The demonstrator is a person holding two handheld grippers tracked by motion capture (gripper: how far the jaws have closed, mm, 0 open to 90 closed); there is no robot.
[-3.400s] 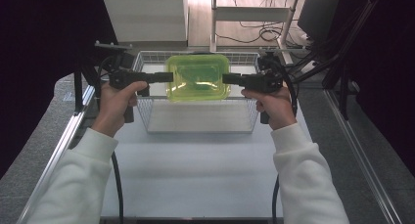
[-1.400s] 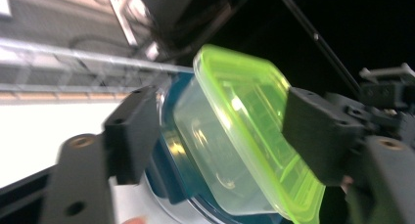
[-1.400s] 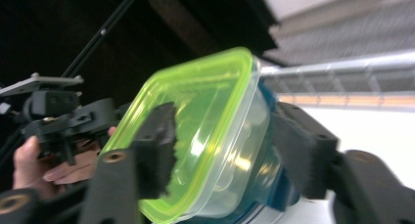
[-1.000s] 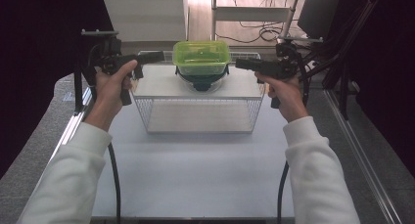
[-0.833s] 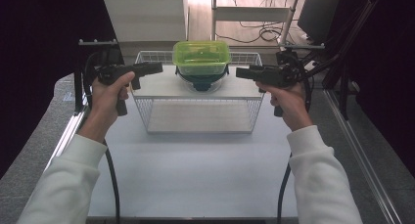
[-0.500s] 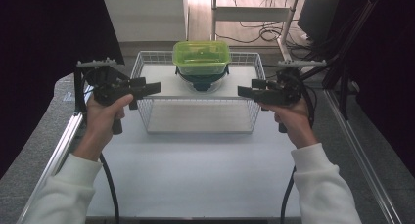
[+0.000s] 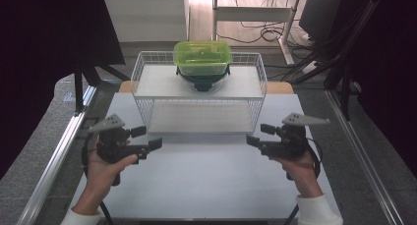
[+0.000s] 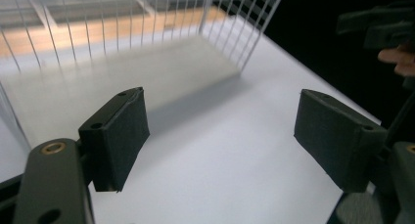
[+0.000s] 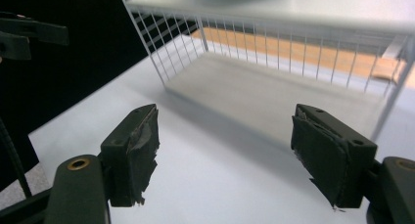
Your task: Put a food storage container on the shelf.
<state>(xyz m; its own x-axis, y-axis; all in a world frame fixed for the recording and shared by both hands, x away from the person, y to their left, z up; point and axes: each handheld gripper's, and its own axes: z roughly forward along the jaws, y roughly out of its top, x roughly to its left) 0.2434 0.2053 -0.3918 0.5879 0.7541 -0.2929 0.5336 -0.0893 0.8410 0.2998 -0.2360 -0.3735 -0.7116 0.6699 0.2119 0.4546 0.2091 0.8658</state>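
On top of the white wire rack (image 7: 199, 99), at the far middle of the counter (image 7: 206, 171), sits a green lidded container (image 7: 202, 56) resting on a dark bowl-like object (image 7: 201, 80) beneath it. Rack and container stand well apart from both tools. Left hand-held gripper (image 7: 150, 139) — held low over the near left of the counter, pointing inward toward the right — has its jaws set wide apart with nothing between them; its own view shows the two black pads (image 8: 117, 136) open over bare white surface, the rack's lower tier ahead. Right hand-held gripper (image 7: 255, 135) mirrors it at the near right, jaws likewise spread and empty; one pad (image 9: 134, 153) looks frayed along its edge.

Points of risk, as judged from this arrangement:
- The container is stacked on a narrower base, so a nudge to the rack or an uneven two-sided lift could tip it off the upper shelf.
- Worn padding on the right tool may reduce friction — a smooth plastic wall could slip under a light squeeze.
- The rack's raised wire rim stands between the tools and the container; a low approach could catch a jaw on it and shift the whole rack.
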